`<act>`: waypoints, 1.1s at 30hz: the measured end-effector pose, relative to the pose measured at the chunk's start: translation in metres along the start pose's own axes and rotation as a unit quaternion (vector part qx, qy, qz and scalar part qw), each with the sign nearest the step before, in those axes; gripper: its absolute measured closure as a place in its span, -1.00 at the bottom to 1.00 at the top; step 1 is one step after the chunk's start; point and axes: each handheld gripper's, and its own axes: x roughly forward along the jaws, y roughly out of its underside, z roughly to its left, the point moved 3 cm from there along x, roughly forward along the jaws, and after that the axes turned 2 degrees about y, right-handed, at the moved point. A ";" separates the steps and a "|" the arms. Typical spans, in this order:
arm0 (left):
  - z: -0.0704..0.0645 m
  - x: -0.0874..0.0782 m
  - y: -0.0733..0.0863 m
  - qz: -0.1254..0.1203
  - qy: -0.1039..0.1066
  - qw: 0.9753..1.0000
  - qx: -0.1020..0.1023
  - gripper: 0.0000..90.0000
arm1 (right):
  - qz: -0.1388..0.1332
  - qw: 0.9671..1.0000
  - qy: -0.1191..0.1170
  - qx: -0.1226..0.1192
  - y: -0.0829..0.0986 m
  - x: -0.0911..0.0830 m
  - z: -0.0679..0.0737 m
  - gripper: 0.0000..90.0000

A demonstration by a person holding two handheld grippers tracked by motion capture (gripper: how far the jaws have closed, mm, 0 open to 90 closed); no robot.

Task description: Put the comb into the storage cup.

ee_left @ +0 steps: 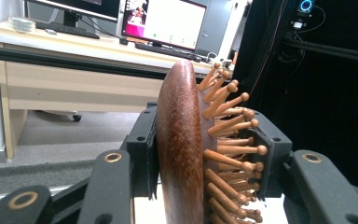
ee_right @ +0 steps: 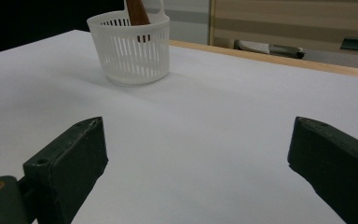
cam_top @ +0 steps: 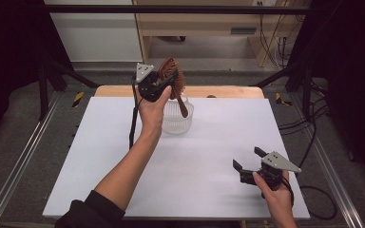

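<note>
White table top [cam_top: 123,156] w/ wood edge strip [cam_top: 228,91] at far side. Beyond it, pale wood desk [ee_left: 74,79] w/ monitor [ee_left: 168,21] lit, keyboard [ee_left: 168,50] in front, second keyboard [ee_left: 70,30] further left. Black rail [ee_left: 74,60] runs across in front of desk. Grey floor [cam_top: 24,118] around table, yellow-black tape marks [cam_top: 77,99] on it. Cables [cam_top: 271,38] hang near desk at right; more cable [cam_top: 309,128] on floor right of table. Black frame legs [cam_top: 45,80] at both sides.

Basket [cam_top: 177,118] sits toward table's [cam_top: 100,156] far edge; hairbrush [cam_top: 173,78] handle dips into it; right gripper [cam_top: 248,161] near-right, well apart.
</note>
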 end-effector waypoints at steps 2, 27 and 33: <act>-0.001 0.000 0.002 0.000 -0.002 1.000 0.002 0.15 | 0.000 1.000 0.001 0.000 0.000 0.000 0.000 -0.89; 0.000 0.001 0.033 0.007 0.000 1.000 0.007 0.14 | -0.001 1.000 0.010 -0.004 0.000 0.000 -0.003 -0.87; -0.001 0.002 0.036 0.010 0.002 1.000 0.011 0.14 | -0.002 1.000 0.007 -0.006 0.000 0.000 -0.002 -0.87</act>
